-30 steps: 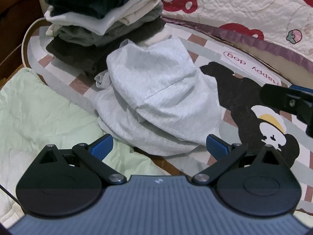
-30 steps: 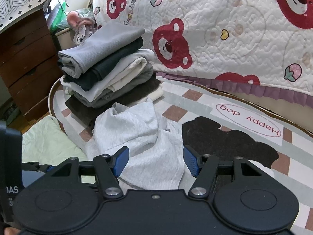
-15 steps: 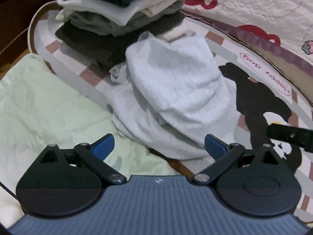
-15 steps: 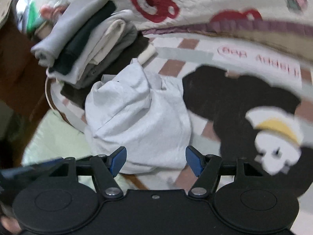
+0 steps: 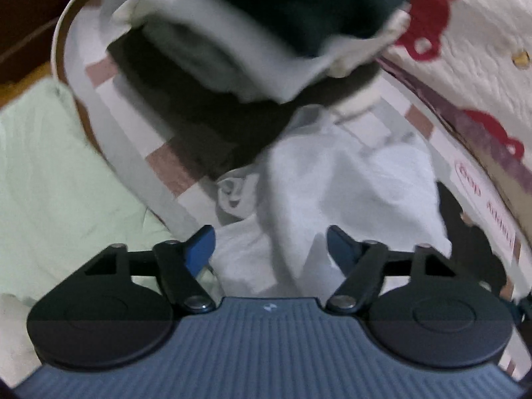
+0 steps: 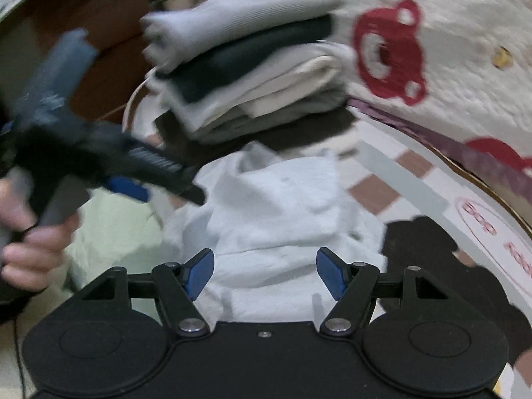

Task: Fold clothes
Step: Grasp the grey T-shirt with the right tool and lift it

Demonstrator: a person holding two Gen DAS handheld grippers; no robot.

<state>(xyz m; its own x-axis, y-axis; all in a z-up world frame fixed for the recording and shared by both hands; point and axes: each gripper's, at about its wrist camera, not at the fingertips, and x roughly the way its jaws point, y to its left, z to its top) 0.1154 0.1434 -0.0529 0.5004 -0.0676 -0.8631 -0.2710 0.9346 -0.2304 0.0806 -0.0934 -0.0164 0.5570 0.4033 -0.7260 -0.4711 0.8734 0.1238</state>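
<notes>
A crumpled light grey garment [image 5: 349, 183] lies on the printed mat, just in front of a stack of folded clothes [image 5: 266, 33]. My left gripper [image 5: 270, 236] hangs over the garment's near left edge. Its jaws are closing, with cloth lying between the blue pads, which do not press on it. In the right wrist view the same garment [image 6: 276, 206] fills the middle, below the stack [image 6: 252, 66]. My right gripper [image 6: 264, 257] stands open above the garment's near side, with nothing gripped. A hand [image 6: 30, 249] holds the left gripper at the left of that view.
The mat [image 5: 399, 126] has brown and grey squares and a black dog print. A white quilt with red bears [image 6: 432, 66] rises behind it. A pale green sheet [image 5: 50, 166] lies to the left. Dark wooden drawers [image 6: 109, 26] stand at the far left.
Both grippers have come down and closer to the grey garment. The left jaws have narrowed. The left gripper and its hand now show large at the left of the right wrist view.
</notes>
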